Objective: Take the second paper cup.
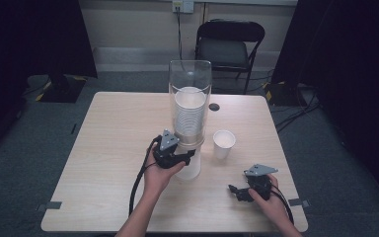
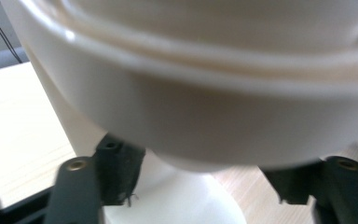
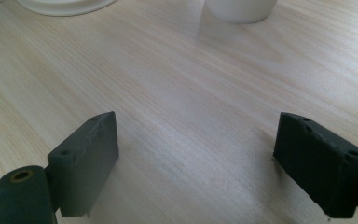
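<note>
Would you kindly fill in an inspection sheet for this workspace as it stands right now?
Surface: pale wooden table, flat, with a small dark round spot near the far edge.
Job's things: clear cup dispenser holding a stack of white cups; the lowest cup hangs out below it; one loose white cup stands upright beside it.
Clutter: nothing seen.
Grippers: left hand-held gripper at the lowest cup, jaws either side of it, pads not pressing; right hand-held gripper low over bare table, jaws open and empty.
Cables: black cable trails from the left one; more lie on the floor at right.
Surroundings: folding chair, grey carpet, dark curtains.
</note>
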A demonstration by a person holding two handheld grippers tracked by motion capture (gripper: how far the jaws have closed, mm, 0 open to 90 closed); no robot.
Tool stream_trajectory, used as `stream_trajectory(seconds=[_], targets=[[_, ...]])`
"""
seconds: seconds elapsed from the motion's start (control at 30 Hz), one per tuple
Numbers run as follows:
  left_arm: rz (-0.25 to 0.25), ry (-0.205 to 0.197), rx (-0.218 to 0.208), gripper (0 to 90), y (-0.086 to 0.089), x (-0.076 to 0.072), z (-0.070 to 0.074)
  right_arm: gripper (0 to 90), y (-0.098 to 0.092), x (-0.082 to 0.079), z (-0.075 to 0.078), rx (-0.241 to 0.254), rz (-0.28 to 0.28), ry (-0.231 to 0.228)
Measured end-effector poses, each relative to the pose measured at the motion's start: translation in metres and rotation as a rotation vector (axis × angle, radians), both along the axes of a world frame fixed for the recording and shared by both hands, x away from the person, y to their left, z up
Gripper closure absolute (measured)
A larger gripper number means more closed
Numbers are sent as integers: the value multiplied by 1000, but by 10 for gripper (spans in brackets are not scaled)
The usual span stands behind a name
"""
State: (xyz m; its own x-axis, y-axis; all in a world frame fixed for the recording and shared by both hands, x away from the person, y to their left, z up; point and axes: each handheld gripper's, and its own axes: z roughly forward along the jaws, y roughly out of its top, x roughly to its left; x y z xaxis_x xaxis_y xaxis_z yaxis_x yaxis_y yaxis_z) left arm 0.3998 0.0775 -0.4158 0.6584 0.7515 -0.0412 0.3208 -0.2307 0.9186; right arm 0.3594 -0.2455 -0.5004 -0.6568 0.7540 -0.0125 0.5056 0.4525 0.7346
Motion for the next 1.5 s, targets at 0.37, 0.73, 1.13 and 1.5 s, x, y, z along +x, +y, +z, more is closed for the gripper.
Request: stream_trajectory(seconds=[0.37,0.73,1.13,1.5], targets=[[5,-46,-10,349,-3,2,0,126,0,0,0,1,3,1],[32,-55,-8,354,-6,-3,-10,123,0,0,0,-1,-1,4],[-21,152,171,363,-3,-14,-64,99,1,2,0,-1,12,8],[-44,210,216,360,13,-20,-63,96,1,2,0,-4,16,7]])
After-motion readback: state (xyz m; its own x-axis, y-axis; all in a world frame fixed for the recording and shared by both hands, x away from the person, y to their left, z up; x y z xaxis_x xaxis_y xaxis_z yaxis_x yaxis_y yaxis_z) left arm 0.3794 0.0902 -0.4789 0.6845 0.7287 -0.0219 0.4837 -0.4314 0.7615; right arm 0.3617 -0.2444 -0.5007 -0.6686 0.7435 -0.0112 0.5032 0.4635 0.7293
